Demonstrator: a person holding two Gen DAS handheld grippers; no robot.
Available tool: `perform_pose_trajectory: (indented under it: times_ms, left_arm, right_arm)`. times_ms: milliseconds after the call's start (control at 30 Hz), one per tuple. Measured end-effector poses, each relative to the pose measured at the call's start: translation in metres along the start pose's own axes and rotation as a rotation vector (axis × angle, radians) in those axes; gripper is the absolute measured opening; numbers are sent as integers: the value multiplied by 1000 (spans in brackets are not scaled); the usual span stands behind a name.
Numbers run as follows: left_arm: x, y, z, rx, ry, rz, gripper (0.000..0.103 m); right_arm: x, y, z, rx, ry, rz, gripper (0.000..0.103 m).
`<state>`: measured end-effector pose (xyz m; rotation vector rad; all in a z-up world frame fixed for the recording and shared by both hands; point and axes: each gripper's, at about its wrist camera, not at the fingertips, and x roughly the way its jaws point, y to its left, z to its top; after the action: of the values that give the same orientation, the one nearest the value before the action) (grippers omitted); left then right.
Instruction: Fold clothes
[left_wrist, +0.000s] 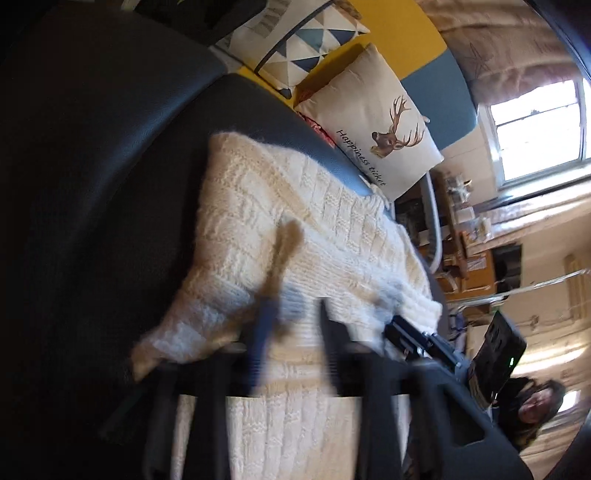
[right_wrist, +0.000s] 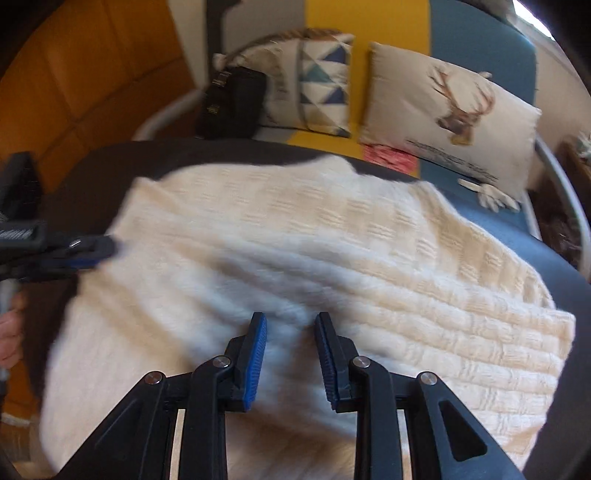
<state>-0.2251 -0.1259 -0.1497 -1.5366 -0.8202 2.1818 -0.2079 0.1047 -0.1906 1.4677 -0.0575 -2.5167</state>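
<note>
A cream knitted sweater (right_wrist: 295, 266) lies spread over a dark rounded surface (right_wrist: 110, 155), covering most of it and draping toward the camera. No box, basket or other container shows in either view; the sweater sits directly on the surface.

Taking the sweater as landmark: behind it stands a sofa (right_wrist: 480, 48) in yellow and blue, with a deer-print cushion (right_wrist: 450, 110) behind the sweater's far right corner and a triangle-patterned cushion (right_wrist: 314, 81) to that cushion's left. A black bag (right_wrist: 236, 99) leans beside the patterned cushion. A small pink-and-white cloth (right_wrist: 389, 157) shows just beyond the sweater's far edge.

The right claw (right_wrist: 290, 354) hangs over the near middle of the sweater, its blue-padded fingers standing partly apart with knit visible in the gap; the pads do not press on the cloth, and it holds nothing.

The left claw (right_wrist: 99, 251) sits at the sweater's left edge, seen from the right wrist view with its tips drawn together right at the fabric border. In its own blurred view the left claw (left_wrist: 295, 325) shows its fingers over the knit, a fold of sweater rising between and ahead of them. It is closed nearly all the way, pinching the sweater's edge. A hand (right_wrist: 11, 332) shows below it at the picture's left border.
</note>
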Motion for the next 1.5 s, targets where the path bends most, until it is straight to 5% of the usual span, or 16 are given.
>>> perform_pose_trajectory:
  times_ms: [133,200,467,567,633,667,733,867,1000,1067,1133,1200,1267,1500]
  left_arm:
    - [-10,2,8,19,-6,-17,14]
    - [-10,5,16,-12,-3,-31,36]
    - [16,-6,38,14,39,22,41]
    - [25,-9,40,12,42,27,41]
    - [24,-15,39,40,-1,42,10]
    - [23,-19,38,59,-29,53,7]
    - [19,-26,36,94,-82,73,6]
    - [3,-34,28,139,-159,77,7]
    - [7,-33,30,144,-149,104,7]
    - [17,-27,32,119,-108,135,7]
    - [27,-20,34,85,-51,154,9]
    - [28,-10,32,42,-36,161,11]
    - [18,-4,27,35,-55,149,12]
    - [-20,6,-3,43,-108,125,16]
  right_arm:
    - [-15,-22,5,59,-18,58,27]
    - [-25,-34,6,72,-23,111,27]
    - [-20,-66,2,131,7,57,27]
    - [-15,-78,1,176,2,54,25]
    - [-14,-82,3,184,-20,-7,19]
    - [-15,-84,5,188,-37,-50,15]
    - [-15,-94,9,217,-54,-110,14]
    - [-33,-122,12,263,-65,-41,14]
    - [-45,-129,7,200,-44,25,17]
    - [-36,-124,8,147,-4,-8,16]
    - [-18,-132,7,100,26,-199,14]
    - [-14,-141,6,123,11,-248,14]
    - [-25,-146,4,166,-6,-224,14]
    - [-84,-165,-88,497,-89,274,27]
